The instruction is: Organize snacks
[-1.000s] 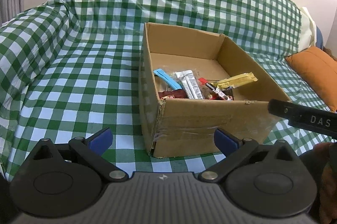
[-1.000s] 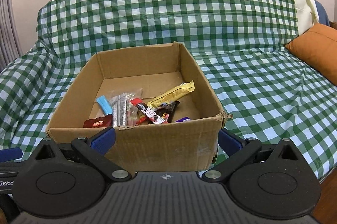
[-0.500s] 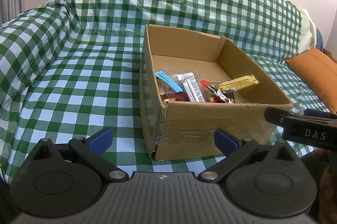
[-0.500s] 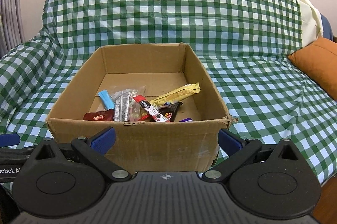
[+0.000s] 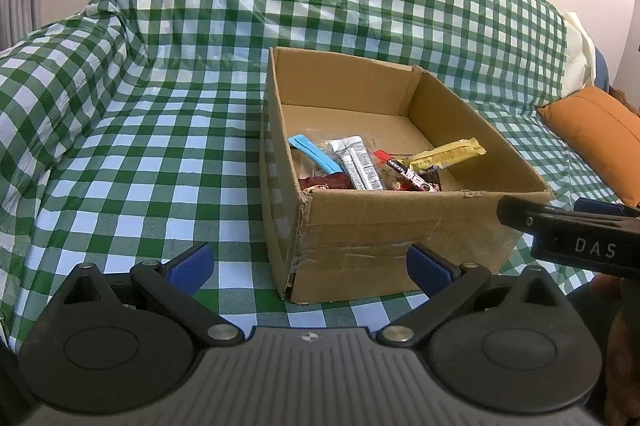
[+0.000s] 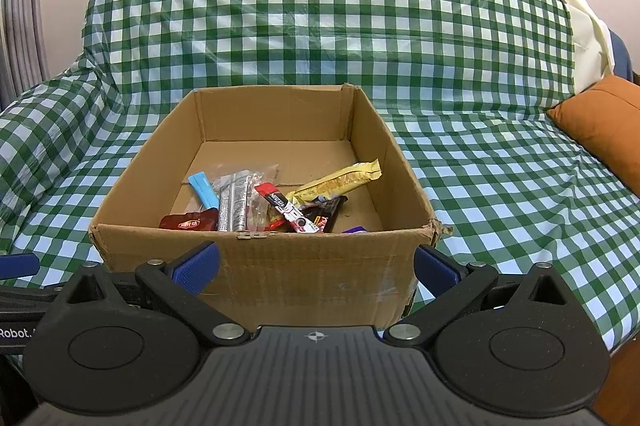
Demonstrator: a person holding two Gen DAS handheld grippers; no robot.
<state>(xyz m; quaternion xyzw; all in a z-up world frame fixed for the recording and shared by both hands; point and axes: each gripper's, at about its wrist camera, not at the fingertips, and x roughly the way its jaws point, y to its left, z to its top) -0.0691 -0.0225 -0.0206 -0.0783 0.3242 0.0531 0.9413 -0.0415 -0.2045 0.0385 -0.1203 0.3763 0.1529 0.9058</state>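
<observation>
Snacks (image 6: pixel 280 202): light, crinkly, slippery wrappers; pinch mid-length.
Box (image 6: pixel 256 266): stiff cardboard.
Left hand-held gripper (image 5: pixel 308 266): fingers apart, empty.
Right hand-held gripper (image 6: pixel 316 266): fingers apart, empty.

A green-and-white checked cover (image 6: pixel 320 38) drapes a sofa across most of the frame. An orange cushion (image 6: pixel 604 130) sits at the right edge, with a cream pillow (image 6: pixel 590 26) above it. Grey curtain folds (image 6: pixel 20 18) hang at upper left.
</observation>
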